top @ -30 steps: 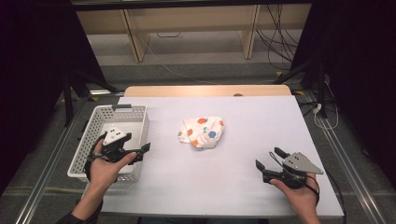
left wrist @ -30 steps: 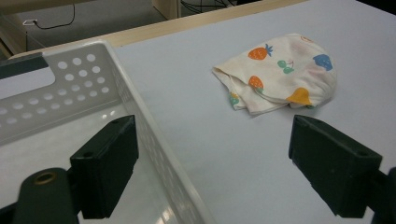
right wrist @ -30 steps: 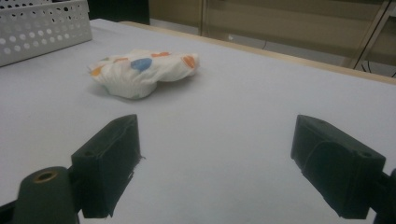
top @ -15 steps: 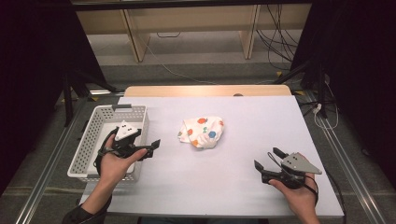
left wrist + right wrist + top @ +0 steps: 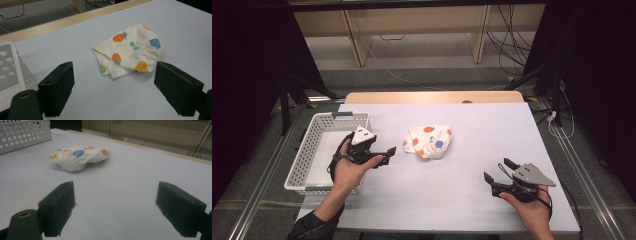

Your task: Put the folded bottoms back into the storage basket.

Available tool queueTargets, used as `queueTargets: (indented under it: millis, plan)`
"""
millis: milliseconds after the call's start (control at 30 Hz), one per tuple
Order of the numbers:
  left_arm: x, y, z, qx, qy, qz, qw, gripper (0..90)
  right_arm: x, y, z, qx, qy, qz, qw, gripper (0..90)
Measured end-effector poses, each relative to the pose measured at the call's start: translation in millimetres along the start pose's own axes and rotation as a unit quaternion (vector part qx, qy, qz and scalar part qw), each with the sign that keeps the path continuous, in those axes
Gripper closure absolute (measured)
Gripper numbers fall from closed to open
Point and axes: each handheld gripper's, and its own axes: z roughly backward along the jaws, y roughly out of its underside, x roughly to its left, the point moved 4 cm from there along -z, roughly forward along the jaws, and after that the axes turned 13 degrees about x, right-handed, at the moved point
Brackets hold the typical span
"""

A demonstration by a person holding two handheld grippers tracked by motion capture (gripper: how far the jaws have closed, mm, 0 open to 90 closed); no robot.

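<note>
Nothing grasped yet: cloth (image 5: 428, 141) loose mid-table, basket (image 5: 307, 152) empty, left gripper (image 5: 382, 156) near cloth, right gripper (image 5: 496, 172) back, both agape.

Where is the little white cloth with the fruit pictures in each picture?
High view: the crumpled white cloth with fruit prints lies mid-table, right of the white perforated plastic basket.
Left gripper view: cloth sits upper centre, ahead of the open jaws.
Right gripper view: cloth sits upper left, farther off.
Shared landmark: the basket.
</note>
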Motion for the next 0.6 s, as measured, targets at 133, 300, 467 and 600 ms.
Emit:
queueTargets:
  millis: [133,300,467,600]
  plan:
    - [-4.7,-4.3,-7.1,0.003,0.003,-0.003,1.0000,16.0,-0.2,0.0,0.0,0.000,0.000,0.000,1.0000,16.4]
    - [-9.8,-8.6,-14.5,0.008,0.008,-0.005,0.9999,16.0,0.1,-0.2,-0.3,-0.002,0.000,-0.001,1.0000,16.4]
    - [-14.6,-12.6,-22.6,0.014,0.011,-0.008,0.9998,16.0,-0.2,0.3,-0.3,0.003,0.001,0.002,1.0000,16.4]
    - [-20.5,-16.0,-30.1,0.018,0.015,-0.012,0.9997,16.0,-0.5,0.4,-0.4,0.003,0.001,0.001,1.0000,16.4]
